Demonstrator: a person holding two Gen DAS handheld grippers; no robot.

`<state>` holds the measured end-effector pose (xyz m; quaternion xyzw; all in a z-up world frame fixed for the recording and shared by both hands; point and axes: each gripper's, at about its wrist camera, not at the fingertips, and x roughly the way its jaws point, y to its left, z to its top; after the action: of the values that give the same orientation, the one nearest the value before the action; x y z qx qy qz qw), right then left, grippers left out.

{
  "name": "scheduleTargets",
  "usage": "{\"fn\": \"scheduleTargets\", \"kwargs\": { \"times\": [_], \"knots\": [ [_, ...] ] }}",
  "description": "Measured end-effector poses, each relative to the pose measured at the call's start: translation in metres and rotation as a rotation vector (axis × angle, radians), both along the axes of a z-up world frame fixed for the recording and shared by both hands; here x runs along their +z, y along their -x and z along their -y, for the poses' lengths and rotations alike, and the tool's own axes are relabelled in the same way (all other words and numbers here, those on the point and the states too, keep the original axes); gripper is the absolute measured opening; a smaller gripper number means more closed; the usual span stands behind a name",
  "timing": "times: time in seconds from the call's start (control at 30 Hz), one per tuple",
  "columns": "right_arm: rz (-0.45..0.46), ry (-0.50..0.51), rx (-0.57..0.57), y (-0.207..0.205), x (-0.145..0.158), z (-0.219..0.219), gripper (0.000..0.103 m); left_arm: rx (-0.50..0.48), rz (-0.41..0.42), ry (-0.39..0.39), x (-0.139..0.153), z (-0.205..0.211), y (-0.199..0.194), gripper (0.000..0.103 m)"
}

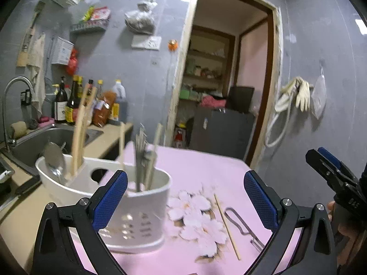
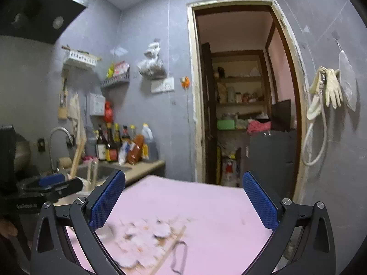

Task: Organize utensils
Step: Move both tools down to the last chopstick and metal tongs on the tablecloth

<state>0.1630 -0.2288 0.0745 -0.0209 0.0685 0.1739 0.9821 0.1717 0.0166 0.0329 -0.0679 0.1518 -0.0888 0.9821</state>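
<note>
White holder (image 1: 137,206) of upright utensils; chopstick (image 1: 227,226), wire tool (image 1: 240,224) flat alongside.

The table cover (image 1: 201,167) is pink with white flowers (image 1: 195,215) near its front edge. The utensil holder (image 1: 137,208) at the left edge is white. The chopstick (image 1: 226,224) beside the flowers is light brown. Both grippers have black arms and blue dotted pads (image 1: 110,201). The wall (image 1: 137,64) is grey.

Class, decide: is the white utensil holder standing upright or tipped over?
Upright. The white utensil holder stands on its base on the pink table, with chopsticks rising from its open top.
</note>
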Motion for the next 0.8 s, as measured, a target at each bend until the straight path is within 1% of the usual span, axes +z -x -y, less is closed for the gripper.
{"fn": "scheduleTargets", "kwargs": {
  "times": [0.13,0.23,0.3,0.47,0.63,0.73,0.8],
  "knots": [
    [-0.073,0.061,-0.017,-0.004,-0.013,0.009,0.103,-0.028,-0.058,-0.044,-0.012,0.019,-0.008,0.099],
    [-0.149,0.115,-0.02,-0.01,-0.025,0.012,0.103,-0.045,-0.105,-0.086,-0.02,0.032,-0.015,0.099],
    [-0.19,0.133,-0.016,-0.013,-0.031,0.014,0.103,-0.055,-0.136,-0.106,-0.027,0.037,-0.02,0.099],
    [-0.298,0.204,0.01,-0.02,-0.048,0.014,0.103,-0.082,-0.237,-0.144,-0.042,0.048,-0.036,0.099],
    [-0.419,0.253,0.048,-0.029,-0.066,0.011,0.103,-0.126,-0.331,-0.209,-0.057,0.062,-0.051,0.099],
    [-0.481,0.27,0.076,-0.032,-0.077,0.009,0.097,-0.141,-0.368,-0.221,-0.064,0.065,-0.058,0.097],
    [-0.507,0.288,0.09,-0.033,-0.081,0.007,0.091,-0.159,-0.397,-0.22,-0.068,0.066,-0.062,0.089]
  ]
}}
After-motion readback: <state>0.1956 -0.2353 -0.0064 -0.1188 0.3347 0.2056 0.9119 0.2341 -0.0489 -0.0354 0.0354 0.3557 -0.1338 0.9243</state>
